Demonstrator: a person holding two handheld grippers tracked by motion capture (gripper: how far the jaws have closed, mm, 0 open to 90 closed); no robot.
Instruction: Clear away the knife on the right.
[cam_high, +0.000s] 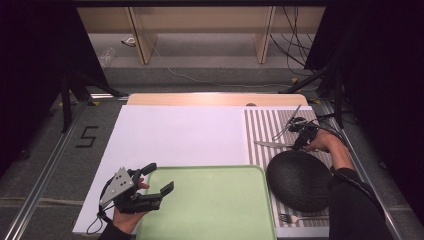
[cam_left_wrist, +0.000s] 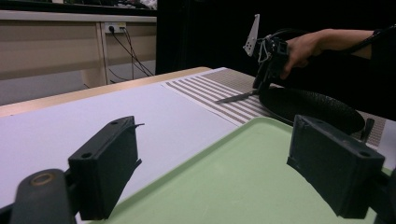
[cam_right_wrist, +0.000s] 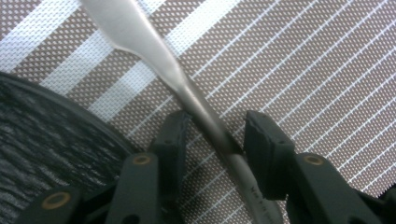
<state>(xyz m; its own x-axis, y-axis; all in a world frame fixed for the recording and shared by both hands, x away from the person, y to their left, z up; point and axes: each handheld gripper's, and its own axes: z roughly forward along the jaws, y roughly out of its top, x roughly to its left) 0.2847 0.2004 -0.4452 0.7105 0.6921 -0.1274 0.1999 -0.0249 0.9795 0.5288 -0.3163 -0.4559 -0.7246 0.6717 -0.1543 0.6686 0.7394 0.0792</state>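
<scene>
Looking along my right claw (cam_right_wrist: 212, 135), I see the knife (cam_right_wrist: 187, 93) running straight up between its jaws, handle end under the claw and blade pointing away across the striped mat (cam_right_wrist: 303, 60). The jaws stand apart on either side of the handle; the far one looks to be touching the metal, the near one has a gap, so I judge nothing is clamped yet. Taking the black plate (cam_high: 299, 179) as my landmark: the knife (cam_high: 273, 144) lies just beyond its far rim, long axis roughly level with that rim, blade tip toward the white sheet (cam_high: 175, 135) on the worktop. The right claw (cam_high: 301, 139) sits at the handle end, just past the plate's far edge. A fork (cam_high: 292, 218) lies at the plate's near edge. My left claw (cam_high: 159, 179) hangs wide apart and empty over the green tray (cam_high: 210, 205), well to the plate's left, so the right hand is plainly the nearer one. Closing squarely across the handle is what I think matters next.
</scene>
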